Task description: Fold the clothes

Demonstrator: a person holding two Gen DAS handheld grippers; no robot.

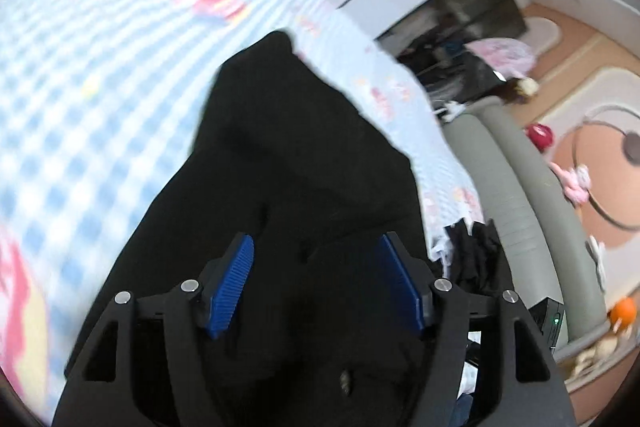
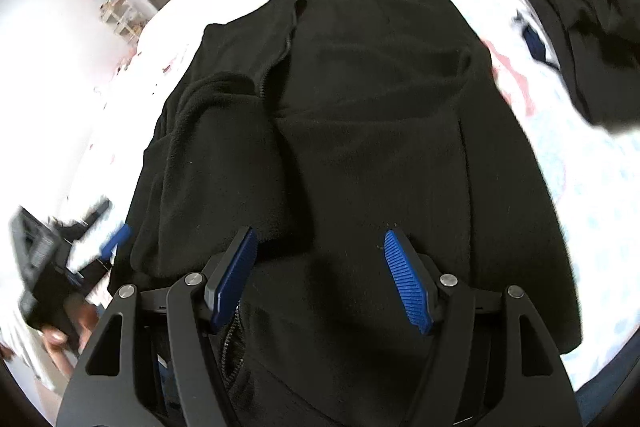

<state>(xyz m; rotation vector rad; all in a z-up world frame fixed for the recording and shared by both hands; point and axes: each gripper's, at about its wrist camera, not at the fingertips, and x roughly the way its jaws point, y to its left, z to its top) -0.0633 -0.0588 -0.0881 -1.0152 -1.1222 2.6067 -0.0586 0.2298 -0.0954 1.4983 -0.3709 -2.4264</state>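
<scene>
Left wrist view: black fleece jacket (image 1: pixel 288 147) lying on the blue-checked bedsheet (image 1: pixel 92 59), its long axis running away from the camera toward the upper left. Left gripper (image 1: pixel 316 283) hovering tilted down over its near end, jaws standing apart, nothing pinched.

Right wrist view: jacket (image 2: pixel 360 115) stretching lengthwise up the frame, zipper (image 2: pixel 286 39) facing up. Right gripper (image 2: pixel 320 275) pointing steeply down, jaws apart, clamping nothing. Dark clothes pile (image 2: pixel 580 7) lying upper right. No readable writing.
</scene>
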